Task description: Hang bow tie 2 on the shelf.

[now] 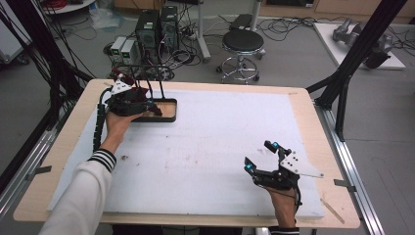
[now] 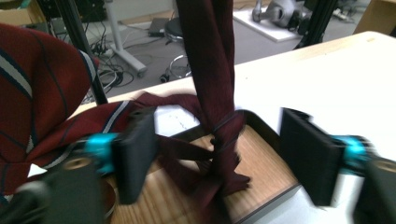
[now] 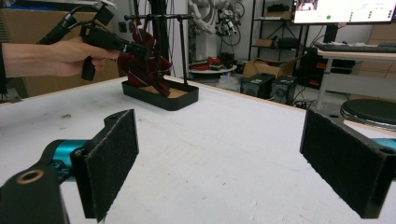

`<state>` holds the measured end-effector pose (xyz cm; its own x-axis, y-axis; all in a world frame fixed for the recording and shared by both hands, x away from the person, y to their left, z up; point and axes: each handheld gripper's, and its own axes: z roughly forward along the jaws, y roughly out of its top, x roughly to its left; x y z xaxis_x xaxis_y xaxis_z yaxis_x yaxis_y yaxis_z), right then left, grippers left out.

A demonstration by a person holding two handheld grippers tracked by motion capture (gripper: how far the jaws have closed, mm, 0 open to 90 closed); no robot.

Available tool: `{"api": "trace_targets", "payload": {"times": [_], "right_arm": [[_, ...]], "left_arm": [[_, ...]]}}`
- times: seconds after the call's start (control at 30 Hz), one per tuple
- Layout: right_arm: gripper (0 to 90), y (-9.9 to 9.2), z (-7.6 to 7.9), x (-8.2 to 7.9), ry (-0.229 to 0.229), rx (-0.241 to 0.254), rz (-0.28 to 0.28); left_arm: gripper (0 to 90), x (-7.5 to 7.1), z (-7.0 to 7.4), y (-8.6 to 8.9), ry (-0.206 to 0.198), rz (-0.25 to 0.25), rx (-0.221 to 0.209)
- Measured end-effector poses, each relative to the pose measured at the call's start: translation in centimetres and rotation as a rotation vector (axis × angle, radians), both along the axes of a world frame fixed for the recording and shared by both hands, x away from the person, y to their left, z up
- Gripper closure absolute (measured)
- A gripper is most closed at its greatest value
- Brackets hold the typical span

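A dark red striped tie (image 2: pixel 210 70) hangs from a black rack whose wooden base tray (image 2: pixel 266 168) stands at the table's far left. My left gripper (image 2: pixel 224 154) is at that rack with its jaws open. The hanging strip of the tie lies between them, and neither pad presses on it. More of the tie drapes at the left of the left gripper view. In the high view the left gripper (image 1: pixel 147 105) reaches over the tray (image 1: pixel 169 111) below the tie (image 1: pixel 125 78). My right gripper (image 1: pixel 259 155) rests open and empty near the front right; its own view shows its jaws (image 3: pixel 224 158) wide apart.
A white mat (image 1: pixel 220 137) covers the wooden table (image 1: pixel 303 98). Behind the table stand a black stool (image 1: pixel 242 44) and computer towers (image 1: pixel 156 29). Black frame posts (image 1: pixel 362 44) rise at the right and left edges.
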<state>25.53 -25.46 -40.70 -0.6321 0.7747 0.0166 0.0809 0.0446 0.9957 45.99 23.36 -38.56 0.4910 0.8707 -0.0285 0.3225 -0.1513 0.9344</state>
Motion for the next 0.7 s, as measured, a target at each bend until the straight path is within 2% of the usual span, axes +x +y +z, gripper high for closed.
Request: {"api": "trace_targets", "payload": {"times": [0.13,0.37,0.4,0.5,0.53,0.57,0.6,0.63,0.67,0.7], "right_arm": [[10.9,0.0,0.0,0.0,0.001,0.001,0.002],[10.9,-0.1,0.1,-0.1,-0.013,0.01,0.002],[10.9,-0.1,0.1,-0.2,-0.011,0.013,0.004],[10.9,-0.1,0.0,-0.2,-0.022,0.014,0.003],[10.8,-0.1,0.0,-0.2,-0.027,0.019,-0.005],[10.8,-0.1,0.0,-0.2,-0.027,0.019,-0.005],[10.9,-0.1,0.0,-0.2,-0.042,0.018,-0.007],[10.9,-0.1,0.0,-0.2,-0.042,0.018,-0.007],[10.9,-0.1,0.1,-0.3,-0.049,0.022,-0.014],[10.9,0.0,0.1,-0.4,-0.043,0.028,-0.019]], "left_arm": [[18.6,-0.4,0.1,0.4,-0.022,-0.007,-0.008],[16.5,-1.6,0.3,0.8,-0.067,-0.025,-0.017],[16.3,-2.3,0.4,0.9,-0.102,-0.041,-0.012],[16.2,-3.1,0.5,1.0,-0.124,-0.054,-0.018],[16.1,-4.1,0.6,1.1,-0.15,-0.06,0.002],[16.1,-4.1,0.6,1.1,-0.15,-0.06,0.002],[15.8,-5.0,0.8,1.2,-0.16,-0.074,0.002],[15.8,-5.0,0.8,1.2,-0.16,-0.074,0.002],[15.8,-6.4,1.1,1.3,-0.188,-0.091,0.015],[15.8,-6.4,1.1,1.3,-0.188,-0.091,0.015]]}}
